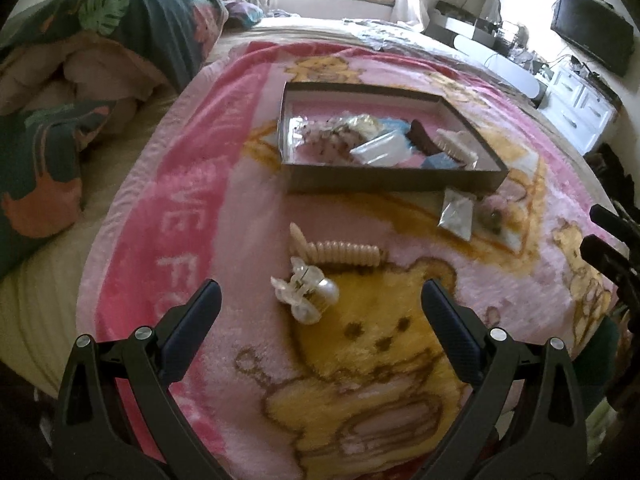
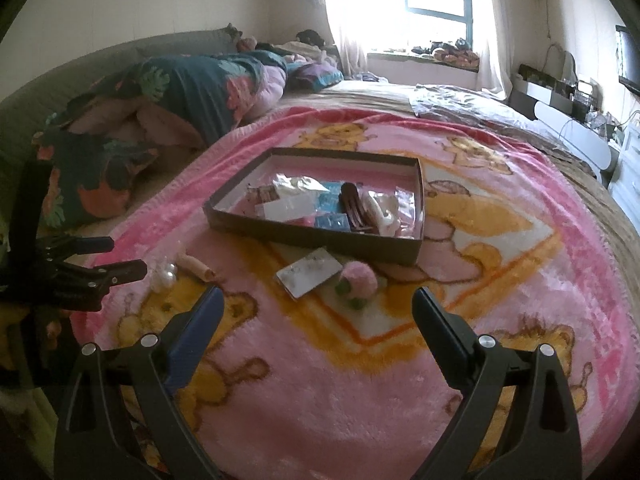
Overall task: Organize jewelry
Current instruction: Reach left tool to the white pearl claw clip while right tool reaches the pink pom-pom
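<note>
Jaws of the left gripper [image 1: 318, 294] stand wide apart and hold nothing; the clear pearl hair clip [image 1: 306, 294] lies between them on the blanket [image 1: 192, 200], the ribbed beige clip [image 1: 344, 254] touching it at 12 o'clock and the tray [image 1: 394, 182] beyond. Straddle only the pearl clip, closing gently.

Right gripper [image 2: 318, 300] jaws are equally spread and empty; packet [image 2: 310, 272] and pink pompom [image 2: 358, 276] sit at 12 o'clock, just short of the tray [image 2: 316, 236].

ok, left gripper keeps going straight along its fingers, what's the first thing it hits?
Most likely the clear claw clip with the pearl, lying on the pink blanket right between the open left gripper fingers. The beige ribbed clip sits just behind it. Depth is unclear through the fisheye.
</note>
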{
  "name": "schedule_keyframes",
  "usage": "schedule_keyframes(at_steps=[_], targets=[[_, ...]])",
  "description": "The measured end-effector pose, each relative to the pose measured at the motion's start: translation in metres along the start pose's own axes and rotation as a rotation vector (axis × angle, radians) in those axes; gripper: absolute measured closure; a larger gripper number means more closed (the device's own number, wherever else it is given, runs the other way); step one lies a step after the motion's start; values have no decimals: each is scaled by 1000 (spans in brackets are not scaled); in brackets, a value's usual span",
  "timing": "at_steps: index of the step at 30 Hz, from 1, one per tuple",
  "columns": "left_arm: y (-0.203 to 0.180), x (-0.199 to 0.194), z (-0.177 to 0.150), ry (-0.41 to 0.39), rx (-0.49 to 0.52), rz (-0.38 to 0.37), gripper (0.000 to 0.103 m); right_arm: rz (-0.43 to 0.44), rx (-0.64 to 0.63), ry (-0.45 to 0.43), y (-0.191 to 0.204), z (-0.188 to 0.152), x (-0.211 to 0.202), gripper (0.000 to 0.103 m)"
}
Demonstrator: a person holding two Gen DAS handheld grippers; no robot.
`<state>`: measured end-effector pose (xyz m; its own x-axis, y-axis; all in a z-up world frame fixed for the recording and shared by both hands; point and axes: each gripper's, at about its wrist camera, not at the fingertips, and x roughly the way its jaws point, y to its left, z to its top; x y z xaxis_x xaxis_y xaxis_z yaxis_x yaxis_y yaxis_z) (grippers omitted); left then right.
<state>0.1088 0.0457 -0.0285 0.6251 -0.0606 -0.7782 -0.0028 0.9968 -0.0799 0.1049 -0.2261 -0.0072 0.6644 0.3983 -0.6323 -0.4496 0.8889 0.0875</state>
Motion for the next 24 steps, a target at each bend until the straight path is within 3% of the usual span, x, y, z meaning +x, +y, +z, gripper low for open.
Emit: schedule_keyframes(at_steps=[17,22,24], targets=[[12,45,-8,49,-45,-20,10,-33,8,94,-10,-11,48,9],[14,56,-7,56,-63,-38,20,-65,13,108,-19,-7,66,10],[15,59,-7,60,-70,-44,26,-74,11,118,-22,-6,75,15]])
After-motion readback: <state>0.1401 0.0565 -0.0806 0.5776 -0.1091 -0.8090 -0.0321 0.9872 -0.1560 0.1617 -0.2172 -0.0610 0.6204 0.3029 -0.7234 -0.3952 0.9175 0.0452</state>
